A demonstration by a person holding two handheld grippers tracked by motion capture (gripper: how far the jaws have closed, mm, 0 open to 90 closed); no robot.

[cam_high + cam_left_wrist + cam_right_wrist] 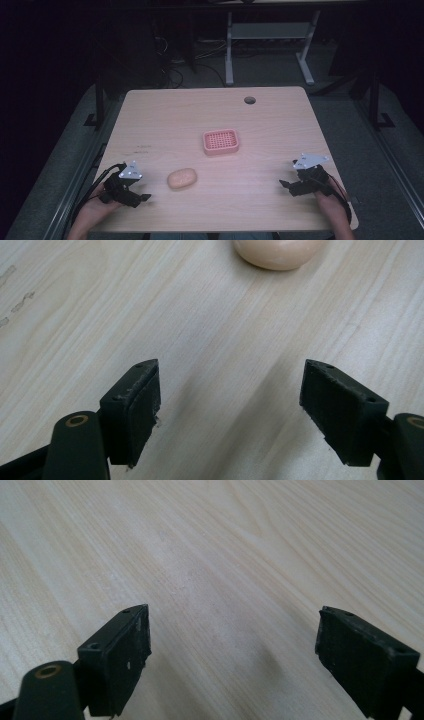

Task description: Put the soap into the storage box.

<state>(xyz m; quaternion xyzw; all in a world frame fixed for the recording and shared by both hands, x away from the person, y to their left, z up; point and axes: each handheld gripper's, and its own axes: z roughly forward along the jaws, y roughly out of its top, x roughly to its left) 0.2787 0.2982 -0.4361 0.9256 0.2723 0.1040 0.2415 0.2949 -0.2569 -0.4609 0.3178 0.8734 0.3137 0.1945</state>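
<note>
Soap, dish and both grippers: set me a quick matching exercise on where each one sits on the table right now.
Things:
1. soap
2. soap dish
3. left gripper
4. right gripper

Places:
A. near the table's right edge, open
B. middle of the table, empty
C. near the front left corner, open
D. between the left gripper and the dish

Pairs: 1-D, 2-B, 3-C, 4-A

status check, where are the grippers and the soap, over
Left gripper open, empty, just short of the soap. Right gripper open, empty, over bare table. Soap lies apart from the pink dish; nothing between them.
</note>
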